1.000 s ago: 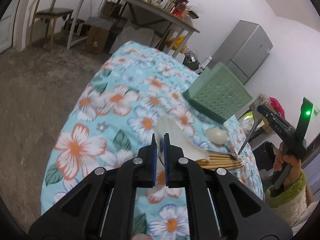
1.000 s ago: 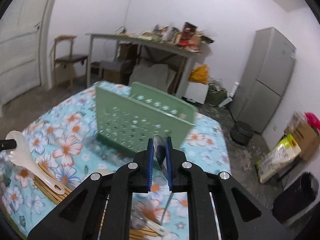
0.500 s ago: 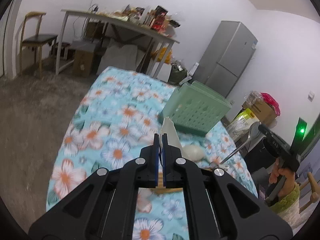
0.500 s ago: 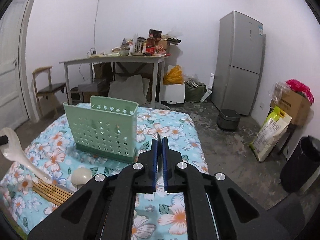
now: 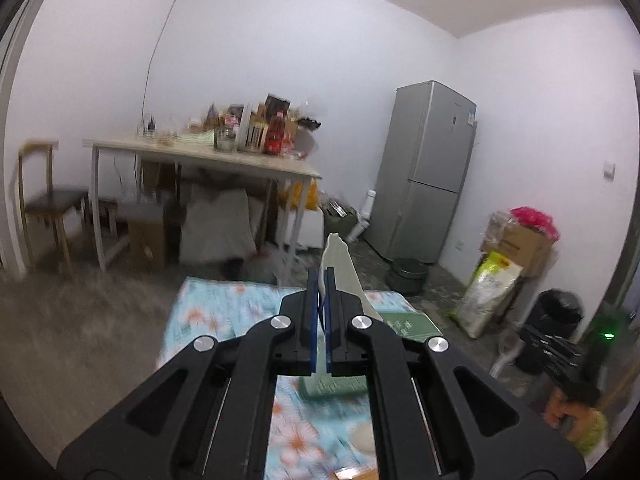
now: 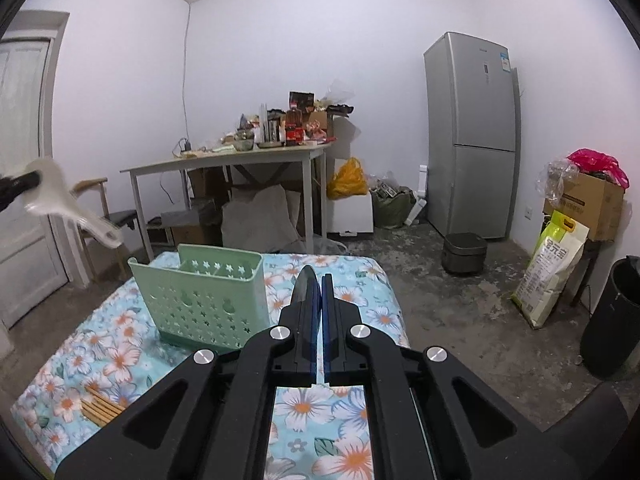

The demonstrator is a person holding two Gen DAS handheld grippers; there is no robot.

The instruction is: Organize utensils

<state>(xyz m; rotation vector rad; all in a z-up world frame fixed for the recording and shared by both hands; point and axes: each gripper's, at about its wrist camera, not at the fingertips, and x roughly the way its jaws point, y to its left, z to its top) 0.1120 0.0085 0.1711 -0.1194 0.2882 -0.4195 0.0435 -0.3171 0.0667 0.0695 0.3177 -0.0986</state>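
Paddle sits clamped between left jaws (raised above tablecloth).

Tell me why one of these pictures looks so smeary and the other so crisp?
Left wrist view: motion blur smears the far table, chair and floral cloth; only the left gripper itself stays sharp. Right wrist view: the green holder and fridge are crisp, just the white scoop at left is blurred. Both bend at the edges, fisheye.

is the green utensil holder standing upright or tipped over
Upright. The green utensil holder stands on its base on the floral tablecloth, open top facing up.
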